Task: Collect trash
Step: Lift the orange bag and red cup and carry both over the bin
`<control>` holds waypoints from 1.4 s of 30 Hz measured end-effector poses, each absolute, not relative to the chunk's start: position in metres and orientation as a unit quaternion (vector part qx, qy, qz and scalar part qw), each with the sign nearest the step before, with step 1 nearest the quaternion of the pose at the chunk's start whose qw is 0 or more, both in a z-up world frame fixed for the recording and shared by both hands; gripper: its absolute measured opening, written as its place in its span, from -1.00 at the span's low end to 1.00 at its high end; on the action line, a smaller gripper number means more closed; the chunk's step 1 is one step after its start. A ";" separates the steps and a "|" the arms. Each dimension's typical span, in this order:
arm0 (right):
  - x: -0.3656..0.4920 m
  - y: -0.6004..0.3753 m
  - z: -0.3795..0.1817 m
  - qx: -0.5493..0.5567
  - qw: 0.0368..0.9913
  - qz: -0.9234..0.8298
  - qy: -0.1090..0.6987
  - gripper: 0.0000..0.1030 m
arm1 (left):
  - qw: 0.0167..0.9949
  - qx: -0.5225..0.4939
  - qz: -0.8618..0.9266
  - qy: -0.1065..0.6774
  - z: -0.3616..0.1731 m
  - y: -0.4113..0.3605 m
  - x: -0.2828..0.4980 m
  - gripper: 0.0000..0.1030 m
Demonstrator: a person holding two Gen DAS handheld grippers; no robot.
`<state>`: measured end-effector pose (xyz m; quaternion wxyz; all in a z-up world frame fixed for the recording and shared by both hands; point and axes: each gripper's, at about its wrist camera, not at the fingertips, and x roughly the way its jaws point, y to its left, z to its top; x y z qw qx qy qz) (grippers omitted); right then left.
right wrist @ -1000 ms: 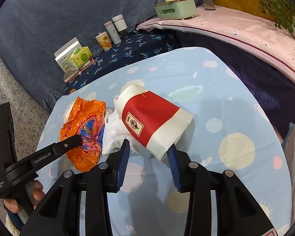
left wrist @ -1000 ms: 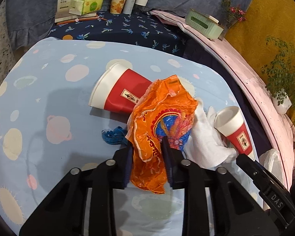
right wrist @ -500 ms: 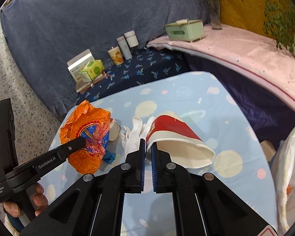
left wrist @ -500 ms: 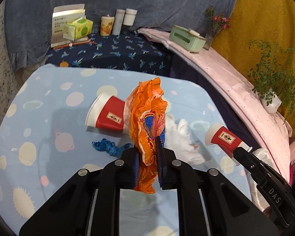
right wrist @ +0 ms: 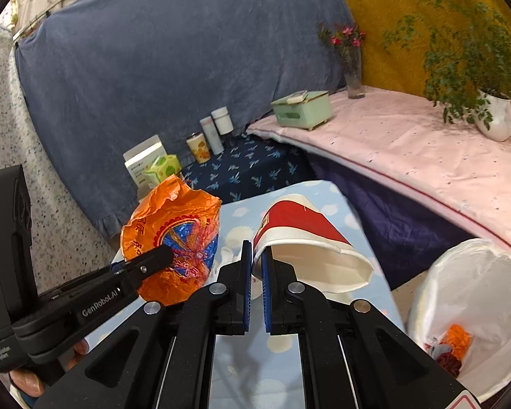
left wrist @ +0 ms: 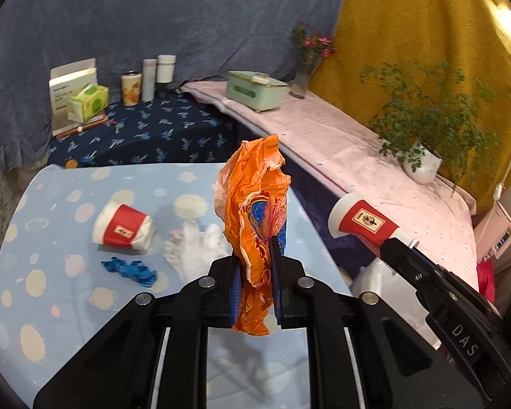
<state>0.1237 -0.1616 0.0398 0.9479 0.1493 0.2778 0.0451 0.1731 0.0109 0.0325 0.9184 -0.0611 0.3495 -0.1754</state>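
My left gripper [left wrist: 255,259] is shut on a crumpled orange snack wrapper [left wrist: 255,204], held up above the light-blue table [left wrist: 68,306]; the same wrapper [right wrist: 173,238] shows at the left in the right wrist view. My right gripper [right wrist: 256,255] is shut on the rim of a red-and-white paper cup [right wrist: 306,238], lifted off the table; that cup [left wrist: 364,221] appears at the right in the left wrist view. On the table lie another red paper cup [left wrist: 122,228] on its side, a white crumpled tissue [left wrist: 194,252] and a blue scrap [left wrist: 129,269].
A white-lined trash bin [right wrist: 470,306] with some trash inside stands right of the table. Behind are a dark-blue cloth shelf with boxes and cans [left wrist: 133,85], a pink-covered ledge [left wrist: 357,156] with a green box [left wrist: 255,90], a flower vase and a potted plant [left wrist: 422,163].
Both grippers closed on their items and rose: the left lifted the orange wrapper off the table, the right pinched the cup's rim and lifted it. The table now looks farther below.
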 end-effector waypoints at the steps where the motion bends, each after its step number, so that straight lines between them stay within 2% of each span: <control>1: 0.118 -0.168 0.043 0.151 0.949 0.041 0.273 -0.89 | 0.918 -0.057 -0.181 0.348 0.035 0.002 0.169 -0.73; 10: 0.074 -0.234 0.056 0.172 0.954 -0.011 0.245 -0.89 | 0.909 -0.018 -0.238 0.340 0.045 -0.078 0.135 -0.73; 23: 0.028 -0.316 0.039 0.206 0.945 -0.080 0.242 -0.89 | 0.884 0.021 -0.306 0.354 0.034 -0.172 0.104 -0.73; 37: 0.009 -0.365 0.003 0.239 0.928 -0.118 0.259 -0.89 | 0.857 0.052 -0.341 0.382 0.005 -0.231 0.096 -0.72; 42: 0.009 -0.373 -0.005 0.243 0.925 -0.123 0.266 -0.86 | 0.852 0.052 -0.347 0.389 -0.002 -0.241 0.098 -0.64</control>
